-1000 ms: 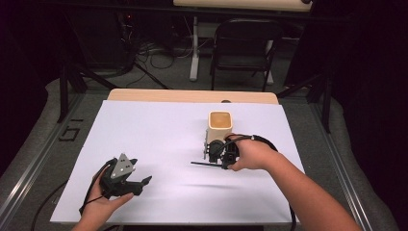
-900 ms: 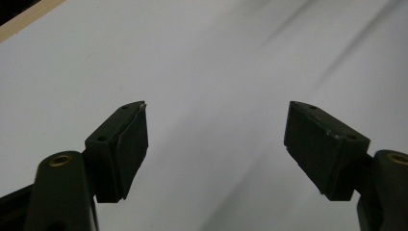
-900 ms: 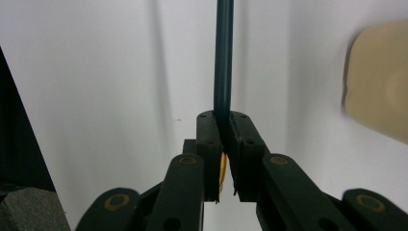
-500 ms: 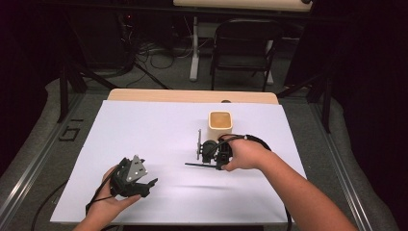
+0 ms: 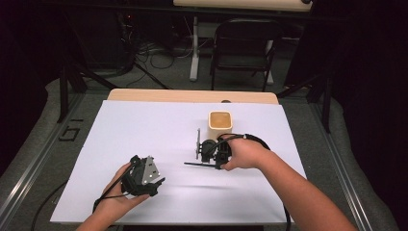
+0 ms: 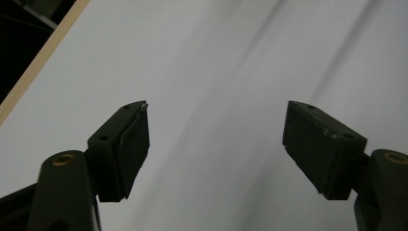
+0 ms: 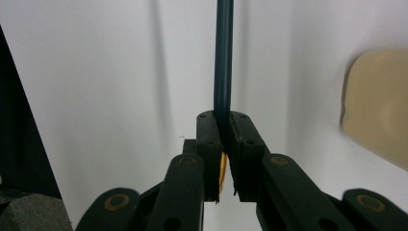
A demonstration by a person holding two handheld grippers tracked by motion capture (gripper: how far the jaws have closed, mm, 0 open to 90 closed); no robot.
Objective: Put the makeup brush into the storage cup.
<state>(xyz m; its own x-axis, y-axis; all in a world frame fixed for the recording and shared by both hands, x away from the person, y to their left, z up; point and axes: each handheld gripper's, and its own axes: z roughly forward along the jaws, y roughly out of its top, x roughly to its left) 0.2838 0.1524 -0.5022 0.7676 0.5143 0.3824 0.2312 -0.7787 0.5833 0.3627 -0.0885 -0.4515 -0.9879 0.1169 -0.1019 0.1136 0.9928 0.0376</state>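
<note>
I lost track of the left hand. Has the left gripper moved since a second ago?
Yes. The left gripper has shifted rightward, nearer the tan cup, which stayed put.

Looks like a lab or recording studio: a white-covered bench (image 5: 144, 134) lit in a dark room, cables (image 5: 154, 57) tangled on grey carpet, a folding chair (image 5: 243, 48) behind, black stands (image 5: 65, 86) alongside.

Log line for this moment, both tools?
left tool: open, empty, over white sheet | right tool: shut on dark pen | tan cup: upright, beside
</note>
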